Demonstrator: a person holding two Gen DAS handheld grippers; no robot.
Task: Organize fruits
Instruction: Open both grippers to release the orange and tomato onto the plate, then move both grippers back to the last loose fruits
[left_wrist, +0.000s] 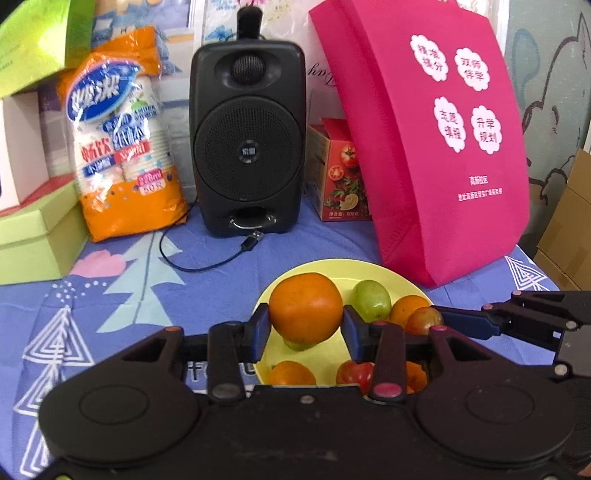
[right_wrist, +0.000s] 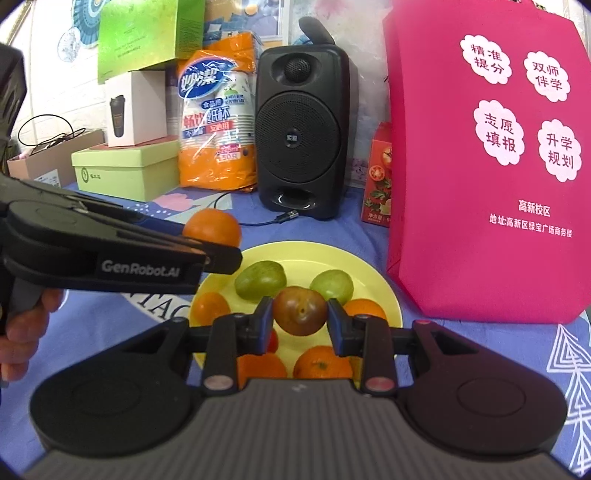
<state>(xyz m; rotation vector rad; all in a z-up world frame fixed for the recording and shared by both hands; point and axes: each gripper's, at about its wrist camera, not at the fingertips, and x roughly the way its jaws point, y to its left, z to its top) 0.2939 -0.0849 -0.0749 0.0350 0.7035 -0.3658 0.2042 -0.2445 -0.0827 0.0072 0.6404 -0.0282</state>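
Observation:
My left gripper (left_wrist: 306, 328) is shut on an orange (left_wrist: 305, 306), held above the yellow plate (left_wrist: 332, 269). In the right wrist view that same gripper (right_wrist: 221, 247) reaches in from the left with the orange (right_wrist: 212, 226) at its tip. My right gripper (right_wrist: 300, 325) is shut on a reddish-brown plum (right_wrist: 300, 310) over the plate (right_wrist: 332, 254). On the plate lie two green fruits (right_wrist: 260, 278) (right_wrist: 331, 286), several oranges (right_wrist: 323, 363) and a red fruit (left_wrist: 354, 373). The right gripper (left_wrist: 461, 321) also enters the left wrist view from the right, holding the plum (left_wrist: 424, 319).
A black speaker (left_wrist: 247, 140) with a loose cable (left_wrist: 207, 258) stands behind the plate. A pink bag (left_wrist: 436, 147) rises at the right, a red carton (left_wrist: 338, 173) beside it. An orange pack of paper cups (left_wrist: 125, 140) and green boxes (left_wrist: 37, 232) fill the left. A hand (right_wrist: 22, 332) grips the left tool.

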